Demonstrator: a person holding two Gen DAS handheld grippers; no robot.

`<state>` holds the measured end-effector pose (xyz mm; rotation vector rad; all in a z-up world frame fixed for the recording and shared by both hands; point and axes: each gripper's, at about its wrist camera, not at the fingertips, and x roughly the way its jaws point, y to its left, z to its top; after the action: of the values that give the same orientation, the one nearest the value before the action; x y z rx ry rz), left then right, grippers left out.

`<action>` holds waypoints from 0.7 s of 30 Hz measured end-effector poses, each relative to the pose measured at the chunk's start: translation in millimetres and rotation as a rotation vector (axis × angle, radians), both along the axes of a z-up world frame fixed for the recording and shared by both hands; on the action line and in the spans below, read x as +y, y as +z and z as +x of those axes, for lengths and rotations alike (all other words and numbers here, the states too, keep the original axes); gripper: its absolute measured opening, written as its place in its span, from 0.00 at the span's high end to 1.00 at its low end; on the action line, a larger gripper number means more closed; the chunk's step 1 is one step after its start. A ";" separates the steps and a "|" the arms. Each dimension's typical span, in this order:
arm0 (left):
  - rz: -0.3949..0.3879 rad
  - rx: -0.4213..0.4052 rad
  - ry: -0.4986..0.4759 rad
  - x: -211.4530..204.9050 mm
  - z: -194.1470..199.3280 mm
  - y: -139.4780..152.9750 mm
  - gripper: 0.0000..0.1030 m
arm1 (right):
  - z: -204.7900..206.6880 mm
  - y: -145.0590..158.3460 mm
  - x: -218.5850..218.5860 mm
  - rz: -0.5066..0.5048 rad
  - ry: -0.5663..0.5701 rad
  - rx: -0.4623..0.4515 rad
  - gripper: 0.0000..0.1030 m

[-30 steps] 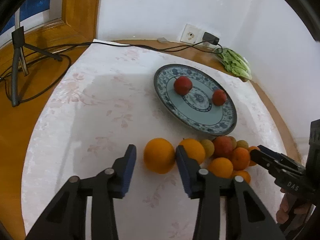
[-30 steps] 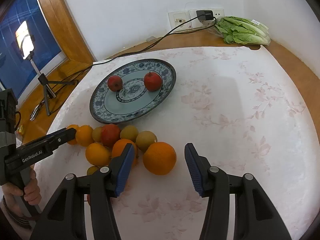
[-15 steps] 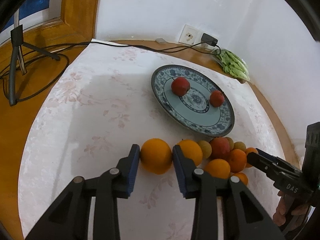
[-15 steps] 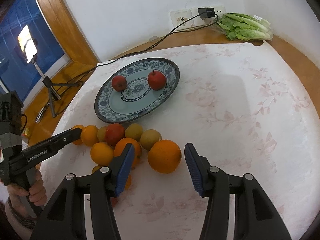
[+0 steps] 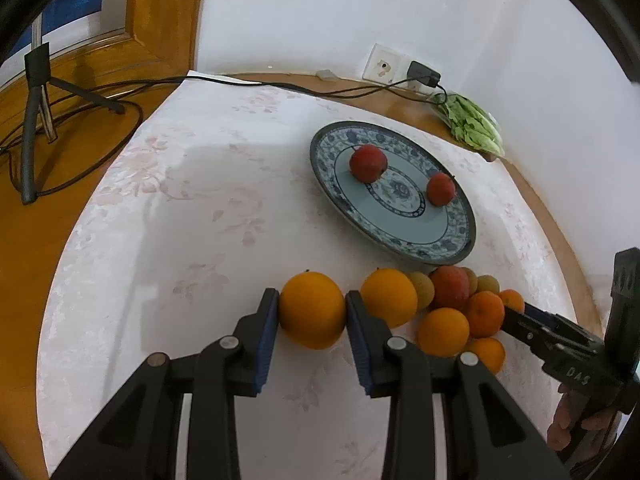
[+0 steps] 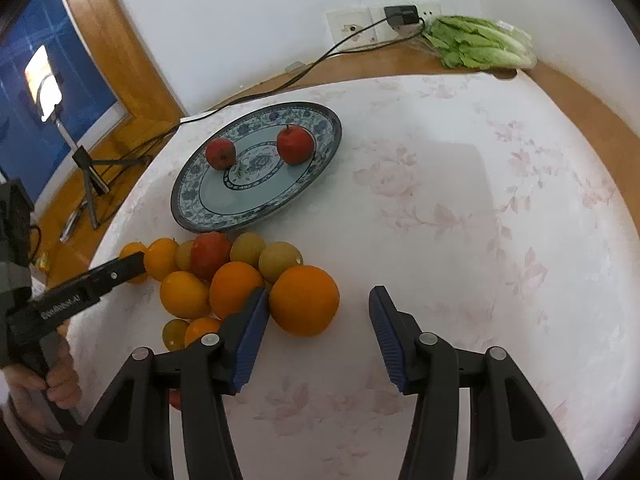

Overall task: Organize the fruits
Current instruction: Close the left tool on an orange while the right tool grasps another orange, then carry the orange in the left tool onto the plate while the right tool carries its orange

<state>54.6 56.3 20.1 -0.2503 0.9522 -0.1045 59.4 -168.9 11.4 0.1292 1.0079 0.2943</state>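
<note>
A large orange (image 5: 312, 316) rests on the white floral cloth, and my left gripper (image 5: 312, 300) is shut on it, both blue pads against its sides. To its right lies a pile of fruit (image 5: 444, 330): oranges, brownish round fruits and a red apple (image 5: 450, 288). My right gripper (image 6: 319, 296) is open around another large orange (image 6: 304, 300); the left pad is beside it and a gap shows on the right. The blue patterned plate (image 5: 400, 244) behind the pile holds two red apples (image 5: 368, 162) (image 5: 440, 188).
A bag of green lettuce (image 6: 480, 42) lies by the wall sockets at the back. A black cable (image 5: 240, 82) runs along the table's far edge. A small tripod (image 5: 36, 92) stands on the wooden sill at left. Bare cloth spreads to the right of the plate.
My left gripper's jaws have closed from wide apart onto the large orange. The right gripper stays open around its orange.
</note>
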 end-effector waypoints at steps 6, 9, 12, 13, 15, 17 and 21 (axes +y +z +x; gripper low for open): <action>0.006 -0.017 0.006 2.7 -4.2 6.7 0.66 | -0.6 -0.6 3.5 -0.033 0.008 -0.018 0.54; 0.007 -0.032 0.005 3.1 -7.8 12.6 0.66 | -0.1 -0.8 4.1 -0.004 0.020 -0.007 0.64; 0.009 -0.047 0.000 2.5 -10.9 18.4 0.66 | -2.5 -0.1 7.4 -0.028 0.025 -0.019 0.65; 0.009 -0.050 -0.001 2.4 -11.7 20.1 0.66 | -3.0 0.1 7.4 -0.029 0.024 -0.020 0.65; 0.009 -0.054 -0.001 2.6 -13.3 22.6 0.66 | -3.7 0.5 5.9 -0.018 0.020 -0.017 0.65; 0.007 -0.061 0.000 2.8 -15.9 25.8 0.66 | -5.4 1.7 5.7 -0.014 0.016 -0.021 0.65; 0.012 -0.071 -0.004 0.3 -17.2 31.2 0.66 | -8.2 7.9 5.6 -0.008 0.016 -0.036 0.65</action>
<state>37.4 56.6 51.3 -0.2327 0.8829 -0.1102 51.2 -163.3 19.3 0.1079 0.9742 0.3058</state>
